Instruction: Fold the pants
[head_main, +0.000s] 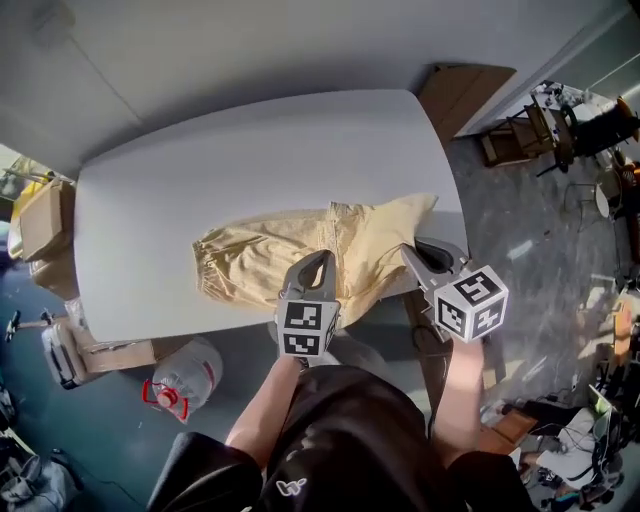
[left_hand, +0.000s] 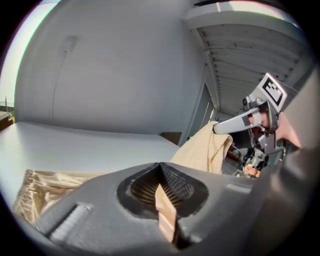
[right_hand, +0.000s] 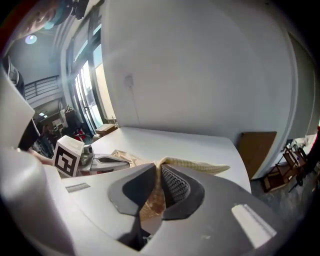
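Observation:
Tan pants (head_main: 262, 256) lie across the pale grey table (head_main: 180, 190), gathered cuffs to the left, wider end to the right. At the near edge, my left gripper (head_main: 322, 260) is shut on a fold of the pants' cloth; the left gripper view shows a tan strip (left_hand: 165, 212) pinched between its jaws. My right gripper (head_main: 408, 250) is shut on the pants' right end, and cloth (right_hand: 156, 192) sits between its jaws. Both lift the fabric off the table. The left gripper view also shows the right gripper (left_hand: 235, 124) holding up a raised corner (left_hand: 207, 150).
A water jug (head_main: 186, 378) with a red cap stands on the floor by the table's near left corner. Cardboard boxes (head_main: 42, 222) sit to the left. A brown board (head_main: 462, 92) leans past the far right corner. Chairs and clutter (head_main: 560, 120) fill the right.

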